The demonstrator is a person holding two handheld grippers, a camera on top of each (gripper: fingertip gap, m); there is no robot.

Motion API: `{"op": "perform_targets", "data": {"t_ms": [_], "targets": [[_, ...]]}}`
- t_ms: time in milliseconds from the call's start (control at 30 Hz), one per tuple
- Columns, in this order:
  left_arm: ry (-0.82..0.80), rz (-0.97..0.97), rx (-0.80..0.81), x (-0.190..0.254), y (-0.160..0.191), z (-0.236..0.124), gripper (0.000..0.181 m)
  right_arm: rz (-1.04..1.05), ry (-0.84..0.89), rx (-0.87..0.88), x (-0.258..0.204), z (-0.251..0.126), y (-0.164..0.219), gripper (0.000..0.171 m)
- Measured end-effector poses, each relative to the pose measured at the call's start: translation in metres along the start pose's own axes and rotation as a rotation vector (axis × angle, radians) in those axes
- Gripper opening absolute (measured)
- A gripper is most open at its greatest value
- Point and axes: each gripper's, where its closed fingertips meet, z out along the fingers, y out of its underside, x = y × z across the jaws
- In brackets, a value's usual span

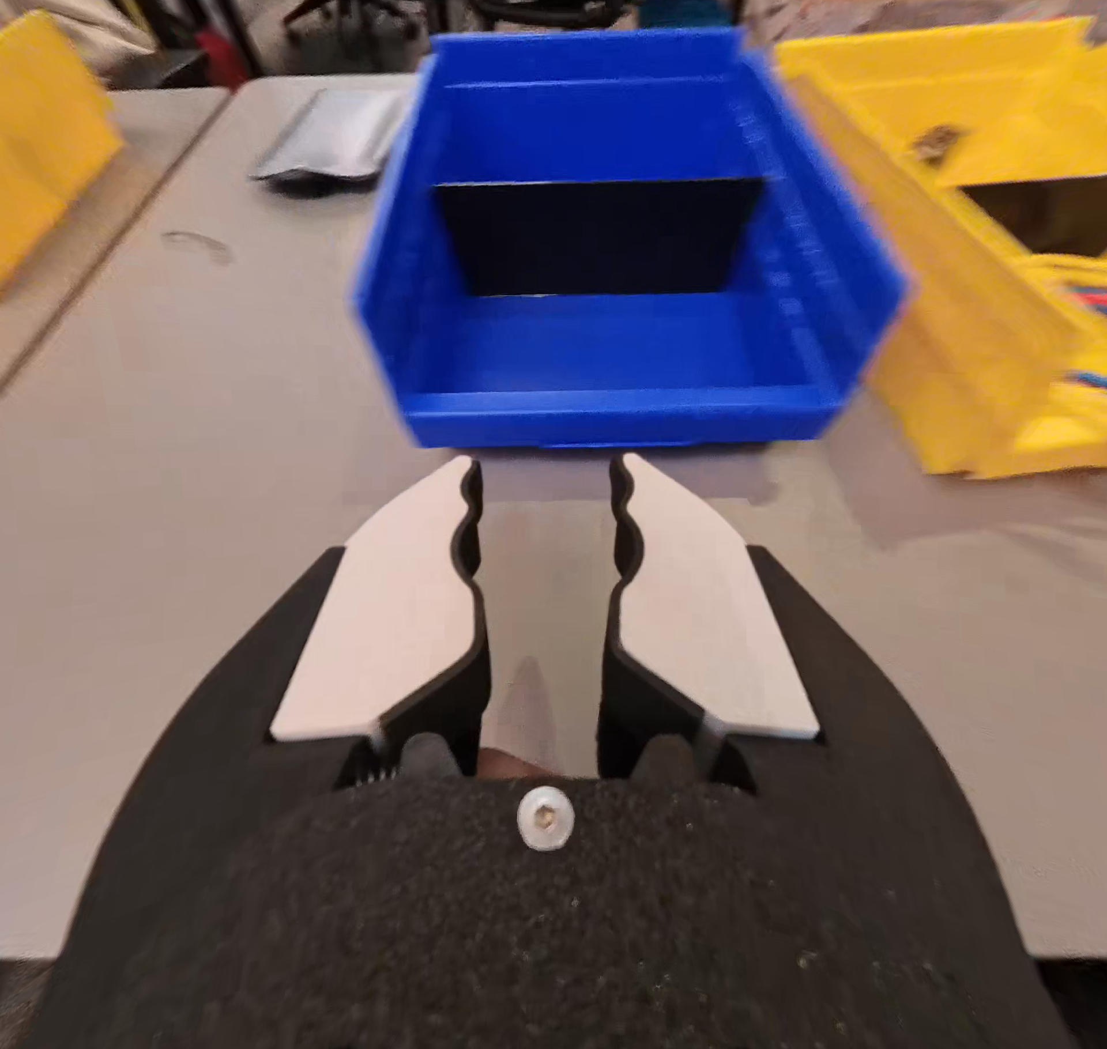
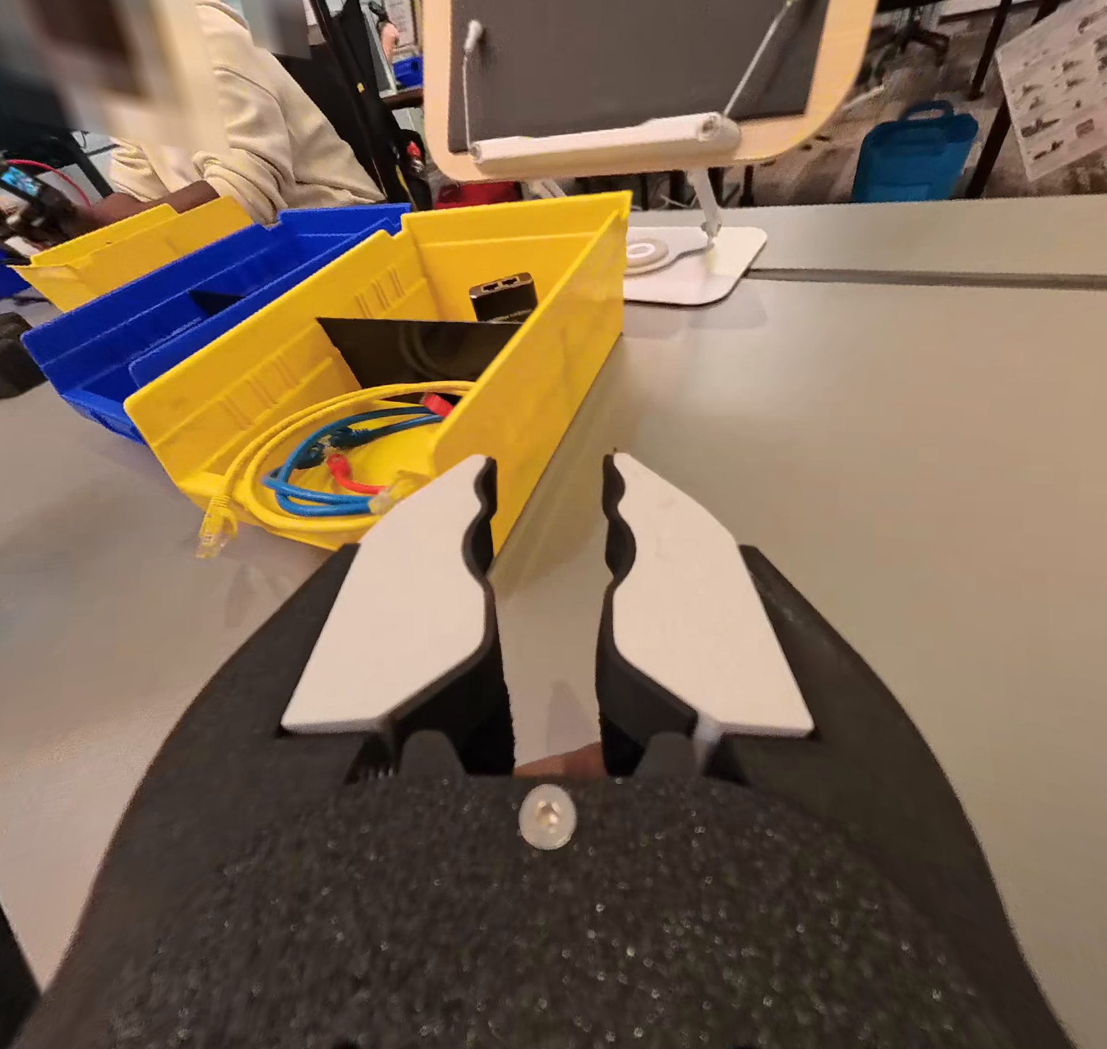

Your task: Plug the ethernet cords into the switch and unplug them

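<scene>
Yellow, blue and red ethernet cords (image 2: 317, 469) are coiled in the near compartment of a yellow bin (image 2: 539, 361), the switch (image 2: 502, 295) behind a divider. Both the left gripper (image 1: 545, 469) and right gripper (image 2: 548, 463) are held open and empty.

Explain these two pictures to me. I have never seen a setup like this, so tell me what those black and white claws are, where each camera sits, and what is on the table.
The claws are two hand-held grippers, one in each of a person's hands, each with a camera looking along its fingers.

The left wrist view shows the left gripper, open and empty, facing a blue bin with a black divider on a grey table.

The right wrist view shows the right gripper, also open and empty, beside a yellow bin. In it lie coiled yellow, blue and red ethernet cords, and behind a divider, the black switch. Nothing is held yet.
</scene>
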Motion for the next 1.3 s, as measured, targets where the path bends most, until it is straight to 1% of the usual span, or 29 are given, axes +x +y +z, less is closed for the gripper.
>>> {"op": "perform_targets", "data": {"t_ms": [33,100,167,267,333,367,400,500,600,667,733,800,867,900,933,1000,1033,1067,1100,1133,1167,1233,1300], "targets": [[-0.024,0.016,-0.025,-0.023,0.002,0.005,0.043,0.011,-0.001,-0.007,0.002,-0.003,0.002,0.032],[-0.016,0.058,-0.103,-0.049,0.007,0.023,0.047,0.023,-0.001,-0.029,0.001,-0.008,0.011,0.03],[0.051,0.053,-0.111,-0.057,0.001,0.045,0.047,-0.003,-0.003,-0.078,-0.006,-0.011,0.024,0.029],[0.152,-0.024,-0.115,-0.062,-0.014,0.078,0.047,-0.07,-0.006,-0.118,-0.021,-0.017,0.039,0.029],[0.156,-0.018,-0.136,-0.068,-0.017,0.099,0.037,-0.061,-0.032,-0.128,-0.035,-0.02,0.047,0.027],[0.137,-0.004,-0.169,-0.072,-0.014,0.108,0.023,-0.038,-0.061,-0.133,-0.045,-0.02,0.05,0.027],[0.145,0.012,-0.197,-0.073,-0.01,0.114,0.004,-0.023,-0.093,-0.143,-0.056,-0.021,0.053,0.026],[0.088,-0.023,-0.192,-0.077,-0.009,0.116,0.002,-0.033,-0.142,-0.137,-0.089,-0.019,0.053,0.026],[0.05,-0.029,-0.197,-0.074,-0.002,0.103,0.002,-0.082,-0.186,-0.131,-0.136,-0.006,0.056,0.028],[0.042,-0.032,-0.187,-0.066,0.004,0.09,0.003,-0.099,-0.143,-0.154,-0.163,0.01,0.063,0.028],[0.023,-0.012,-0.183,-0.058,0.013,0.072,0.004,-0.108,-0.148,-0.188,-0.199,0.028,0.075,0.03],[-0.002,0.01,-0.182,-0.049,0.023,0.052,0.004,-0.09,-0.201,-0.207,-0.241,0.046,0.083,0.039],[-0.026,0.012,-0.176,-0.039,0.033,0.03,0.005,-0.102,-0.196,-0.209,-0.273,0.062,0.085,0.053],[-0.036,0.003,-0.169,-0.035,0.038,0.019,0.005,-0.146,-0.152,-0.18,-0.28,0.071,0.081,0.061],[-0.042,-0.006,-0.163,-0.031,0.043,0.009,0.005,-0.197,-0.081,-0.14,-0.28,0.079,0.075,0.065],[-0.053,-0.025,-0.159,-0.025,0.053,-0.013,0.005,-0.236,0.009,-0.12,-0.28,0.09,0.07,0.052],[-0.061,-0.033,-0.156,-0.023,0.057,-0.023,0.005,-0.226,0.031,-0.15,-0.279,0.094,0.074,0.046],[-0.068,-0.041,-0.151,-0.022,0.062,-0.032,0.005,-0.195,0.041,-0.196,-0.278,0.097,0.081,0.022],[-0.08,-0.048,-0.14,-0.021,0.066,-0.041,0.006,-0.148,0.056,-0.219,-0.276,0.096,0.083,0.01],[-0.087,-0.062,-0.133,-0.02,0.069,-0.05,0.007,-0.12,0.036,-0.233,-0.277,0.094,0.084,0.005],[-0.088,-0.068,-0.118,-0.019,0.072,-0.058,0.007,-0.123,0.025,-0.238,-0.279,0.092,0.083,0.005],[-0.099,-0.058,-0.035,-0.015,0.065,-0.077,0.008,-0.159,0.034,-0.257,-0.283,0.084,0.08,0.004],[-0.145,-0.032,0.029,-0.014,0.051,-0.092,0.007,-0.184,0.001,-0.173,-0.291,0.075,0.06,0.004]]}}
